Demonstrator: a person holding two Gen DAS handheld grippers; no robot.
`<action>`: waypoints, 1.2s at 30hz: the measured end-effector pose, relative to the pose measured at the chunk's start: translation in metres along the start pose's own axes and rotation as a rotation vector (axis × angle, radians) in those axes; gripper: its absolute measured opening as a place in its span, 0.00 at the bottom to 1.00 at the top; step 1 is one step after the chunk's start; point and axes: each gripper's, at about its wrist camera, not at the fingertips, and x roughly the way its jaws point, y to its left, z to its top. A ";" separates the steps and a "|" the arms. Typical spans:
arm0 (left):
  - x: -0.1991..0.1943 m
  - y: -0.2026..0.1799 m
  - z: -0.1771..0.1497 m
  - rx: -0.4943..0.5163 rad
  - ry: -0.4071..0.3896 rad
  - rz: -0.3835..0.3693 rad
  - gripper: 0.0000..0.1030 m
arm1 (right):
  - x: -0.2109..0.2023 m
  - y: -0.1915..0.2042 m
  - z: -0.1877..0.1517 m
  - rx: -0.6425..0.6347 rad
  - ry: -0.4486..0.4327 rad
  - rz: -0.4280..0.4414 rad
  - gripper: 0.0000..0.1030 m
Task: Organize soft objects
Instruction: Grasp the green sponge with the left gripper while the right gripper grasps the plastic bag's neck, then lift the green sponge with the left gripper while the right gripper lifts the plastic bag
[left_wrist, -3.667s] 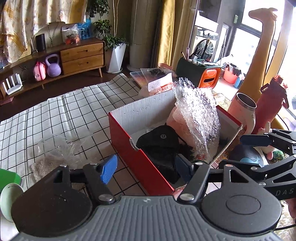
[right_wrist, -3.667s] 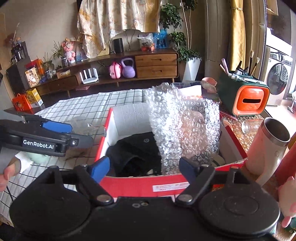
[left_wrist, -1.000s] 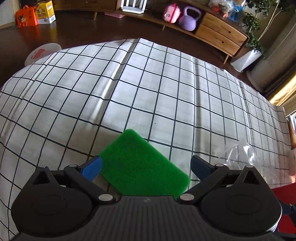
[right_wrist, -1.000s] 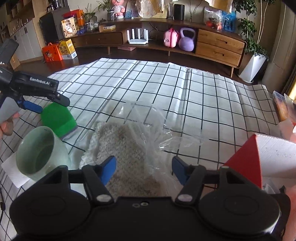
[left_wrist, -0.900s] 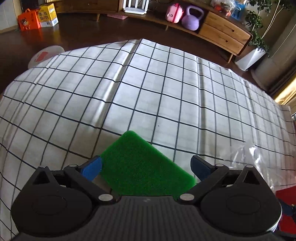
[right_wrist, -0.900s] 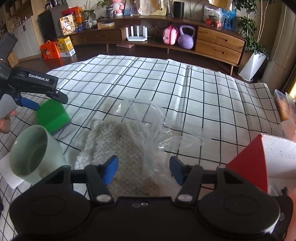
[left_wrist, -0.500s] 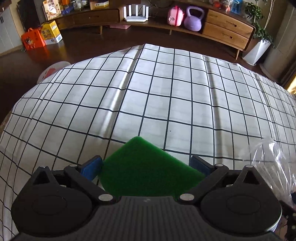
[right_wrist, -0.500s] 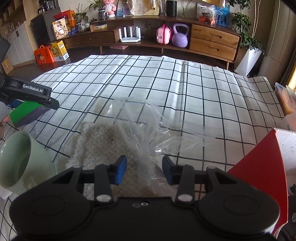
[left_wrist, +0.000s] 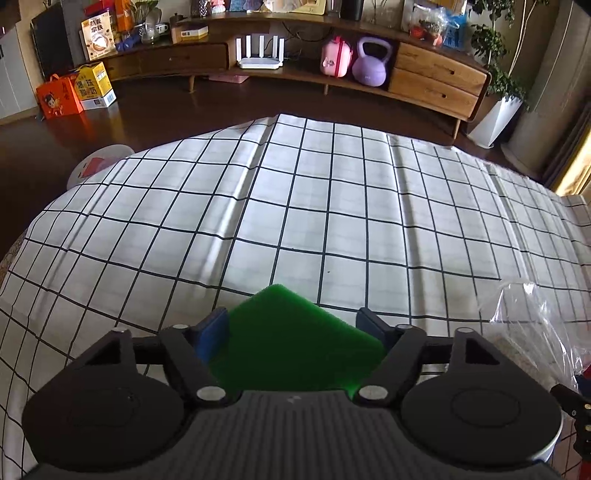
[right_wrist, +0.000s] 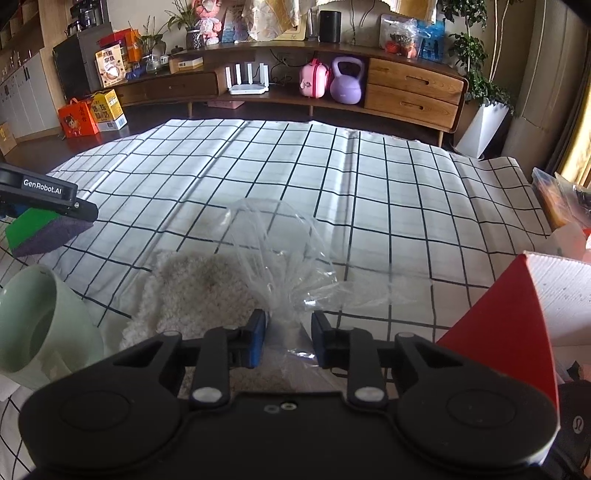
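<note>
Checked cloth is covering the counter (right_wrist: 369, 192), and on it the clear plastic bag (right_wrist: 207, 291) of white grains is lying just beside a red box (right_wrist: 517, 314). The right hand-held gripper (right_wrist: 288, 341) has just been narrowing on the bag's thin neck; the film may be slipping out or tearing once lifted. The left hand-held gripper (left_wrist: 293, 328) has been closing on the green sponge (left_wrist: 291, 339) and is squeezing it by its sides; such soft foam could be twisting free.
</note>
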 end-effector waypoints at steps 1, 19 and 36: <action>-0.002 0.000 0.000 0.002 -0.007 -0.007 0.63 | -0.003 0.000 0.000 0.003 -0.004 0.004 0.24; -0.026 0.018 -0.028 0.044 -0.001 -0.100 0.68 | -0.032 0.006 -0.007 -0.001 -0.031 0.044 0.23; 0.004 0.014 -0.036 -0.038 0.118 0.033 0.84 | -0.027 0.004 -0.010 0.015 -0.019 0.049 0.23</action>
